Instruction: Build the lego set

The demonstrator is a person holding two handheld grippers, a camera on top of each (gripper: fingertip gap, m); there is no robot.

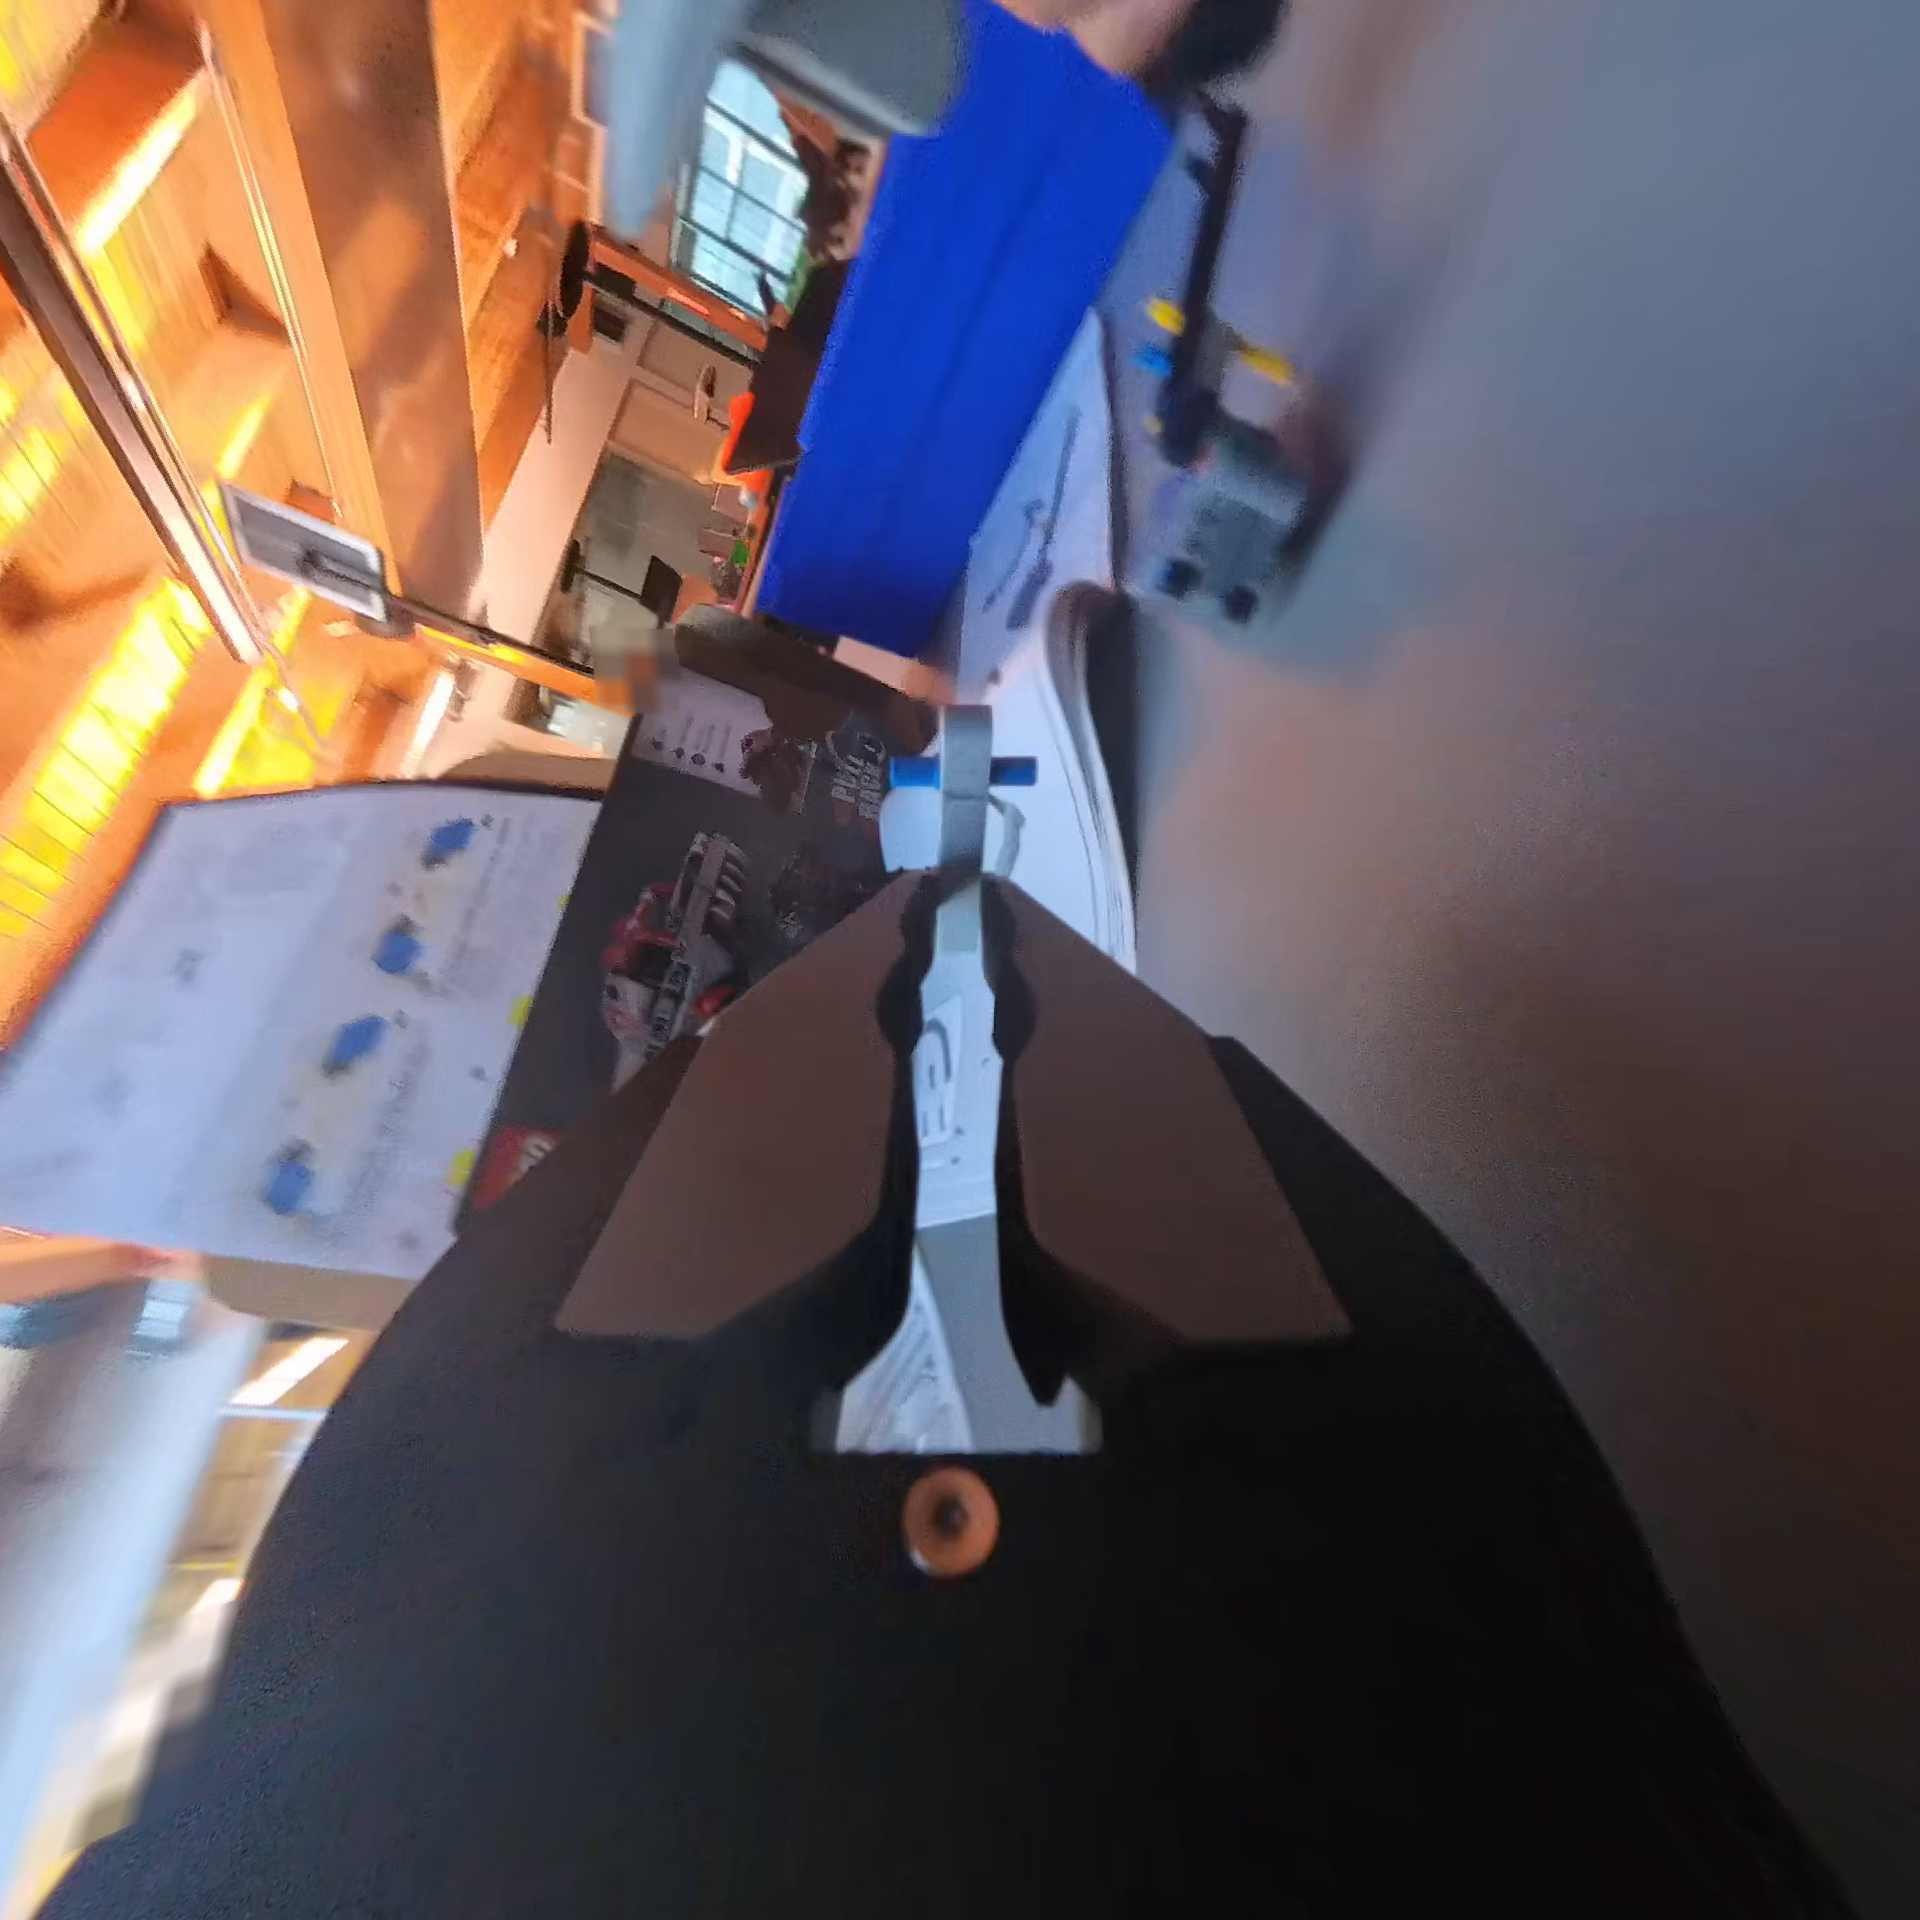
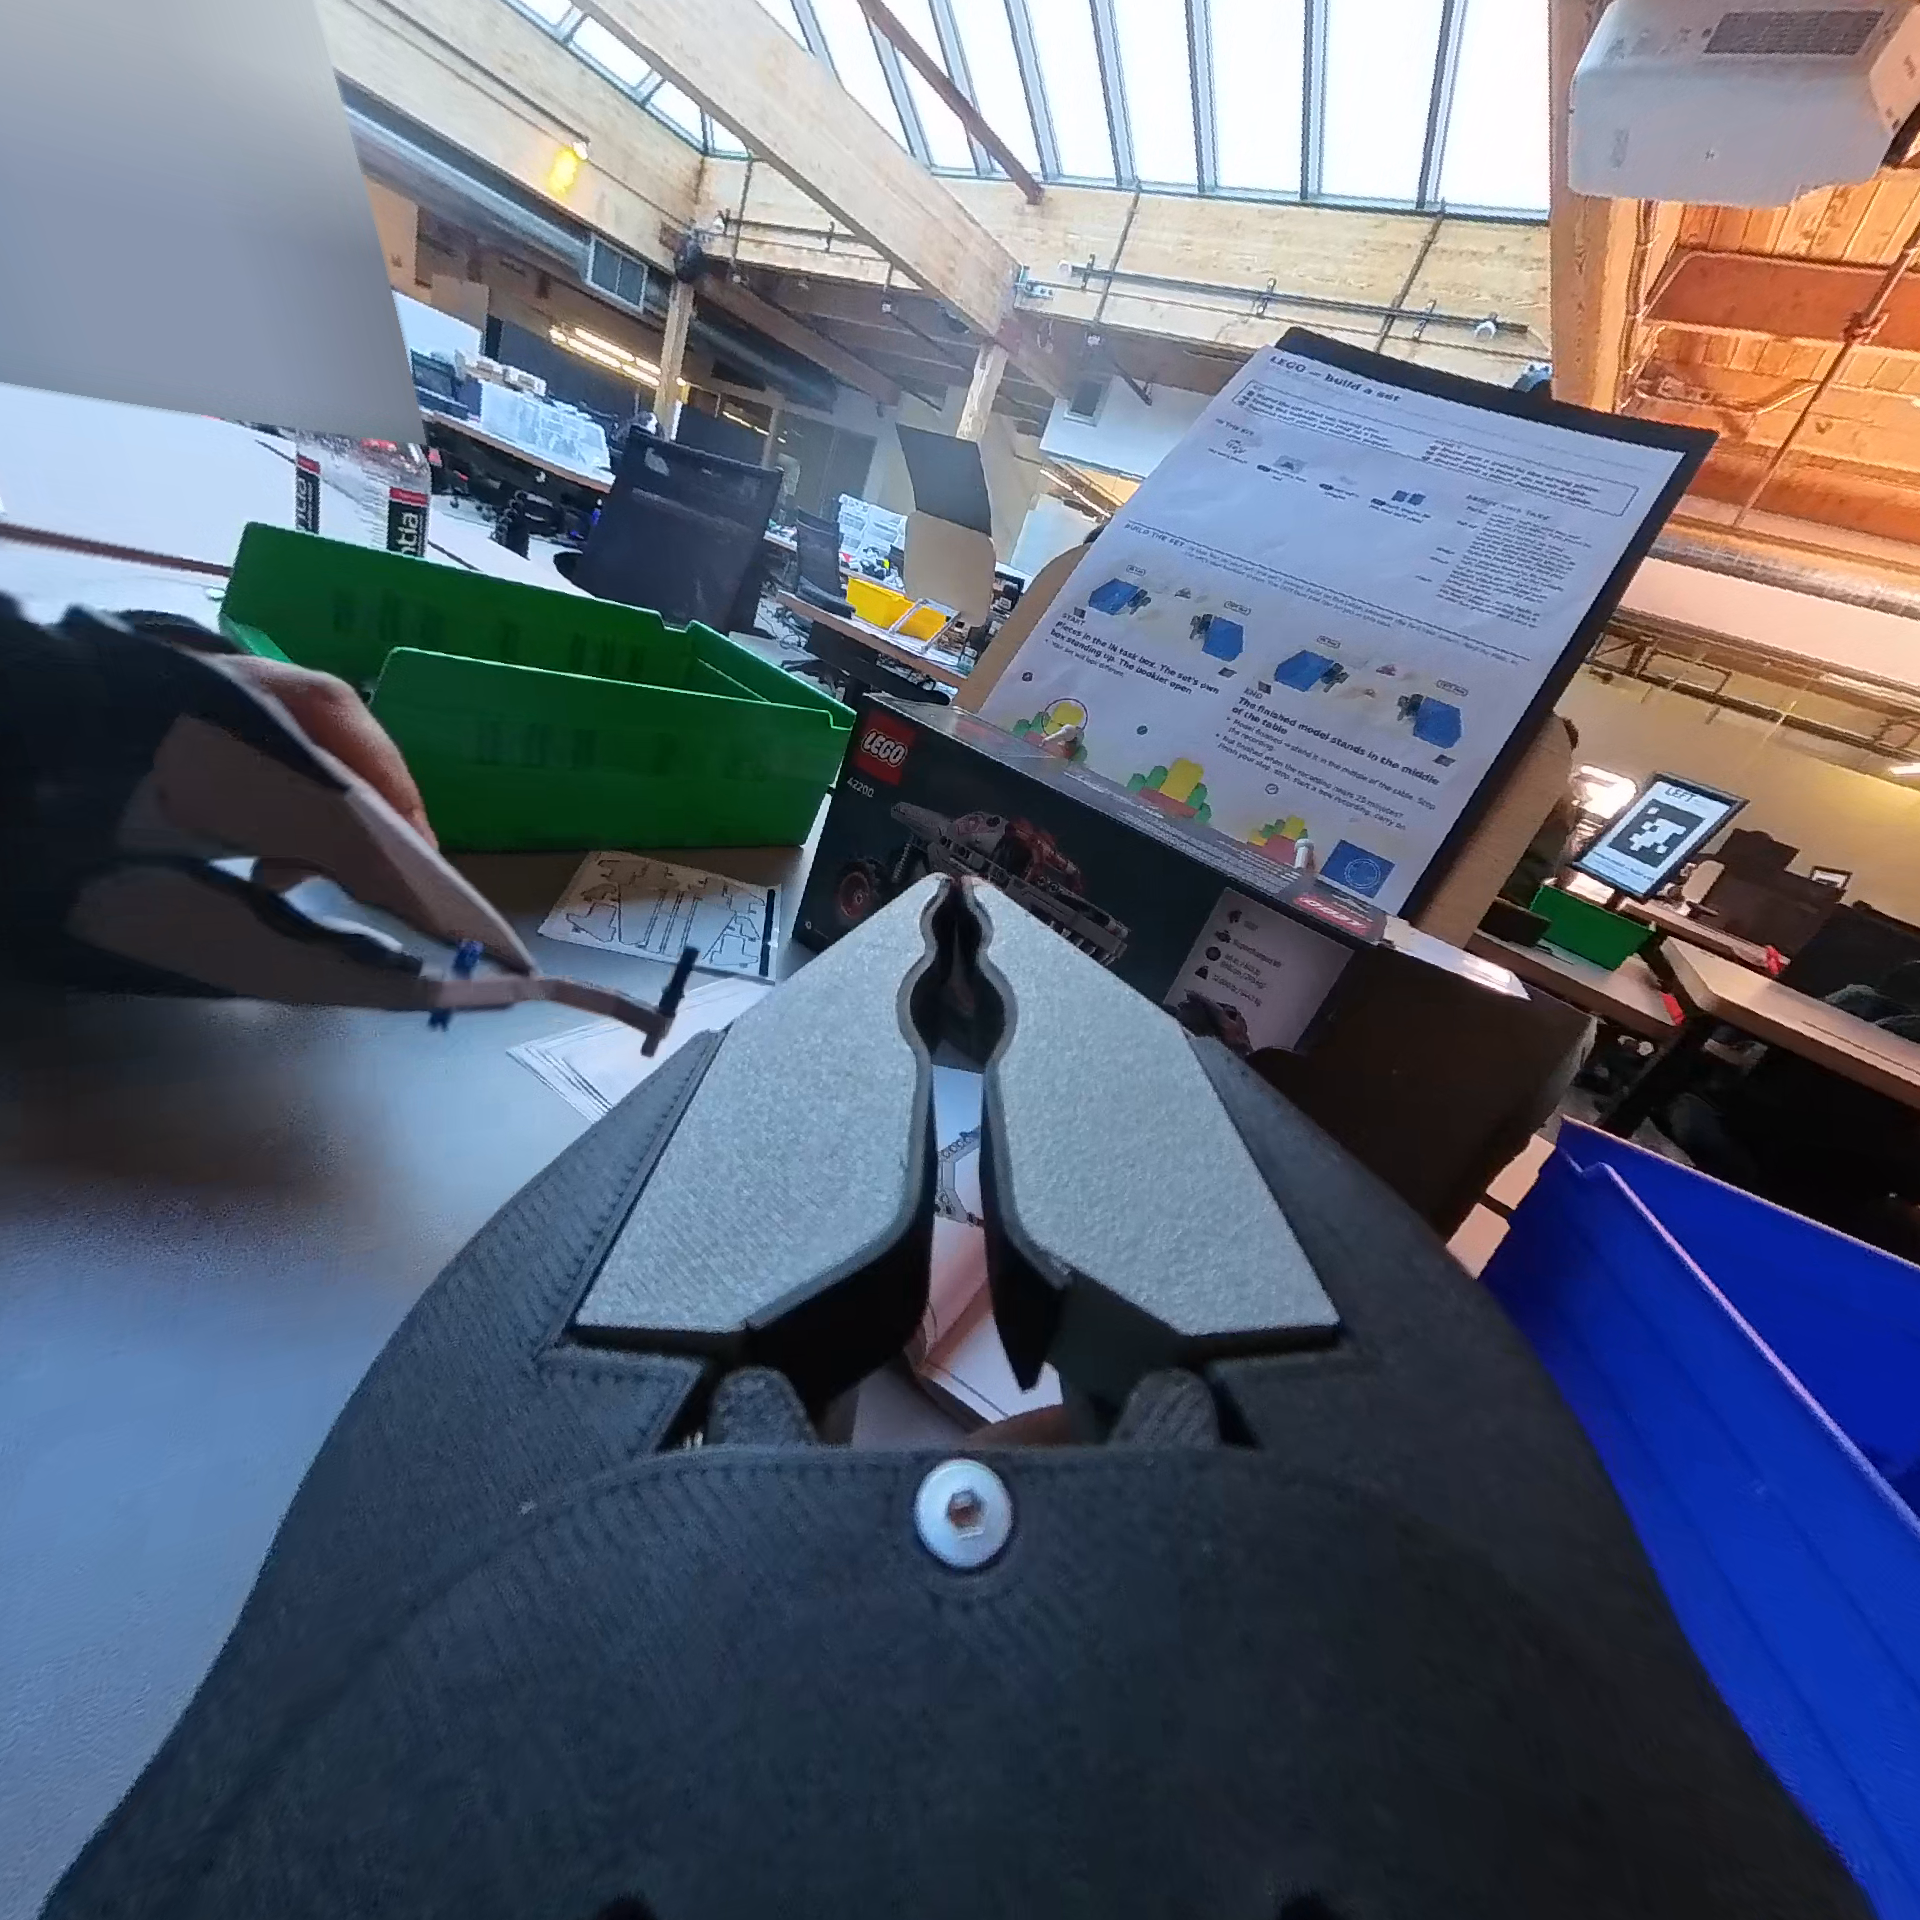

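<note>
Your work surface is a pale grey table in an open workshop with timber beams, skylights and rows of desks behind. Ahead of your right gripper stands the dark lego box, with a printed instruction board propped behind it; green bins sit to its left, a blue bin close on its right. Its textured grey fingers meet at the tips with nothing between them.

Your left gripper is clamped on a thin grey beam carrying a blue pin; from the right wrist view the same beam juts out with a dark pin at its end. The left view is tilted and blurred, so the part-built model far right of the tips is hard to read, and the booklet beyond the beam is partly hidden
</note>
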